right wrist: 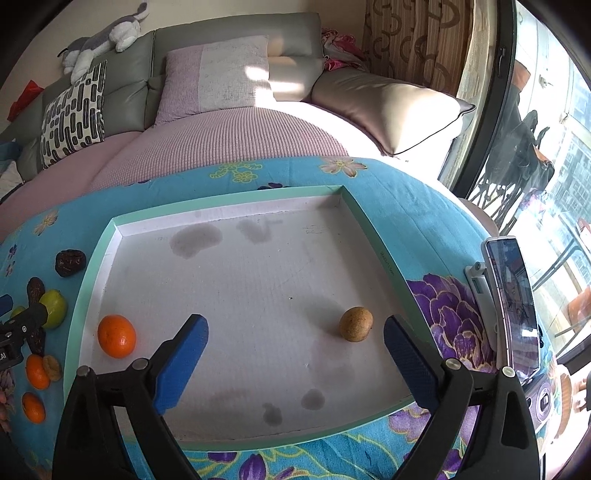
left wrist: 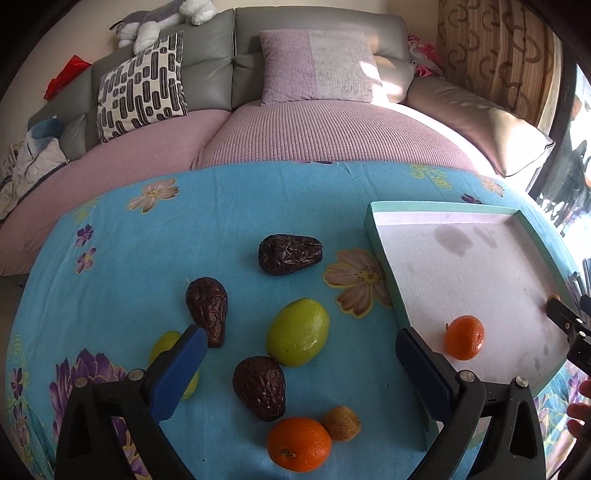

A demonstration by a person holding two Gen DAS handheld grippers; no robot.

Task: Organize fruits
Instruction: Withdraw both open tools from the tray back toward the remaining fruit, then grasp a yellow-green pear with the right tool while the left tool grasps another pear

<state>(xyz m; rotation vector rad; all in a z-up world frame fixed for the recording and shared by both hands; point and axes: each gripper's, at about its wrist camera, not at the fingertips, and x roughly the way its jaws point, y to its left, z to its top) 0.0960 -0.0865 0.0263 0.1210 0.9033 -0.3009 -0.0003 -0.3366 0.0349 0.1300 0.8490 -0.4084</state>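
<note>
My left gripper (left wrist: pixel 299 363) hangs with its blue-padded jaws spread wide and nothing between them. My right gripper (right wrist: pixel 295 350) is the same, jaws parted and empty. My fingertips (left wrist: pixel 580 406) show at the left view's right edge.

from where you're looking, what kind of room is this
Most likely a home living room: a grey sofa with cushions, a plush toy on its back, and a curtain beside a big window.
</note>
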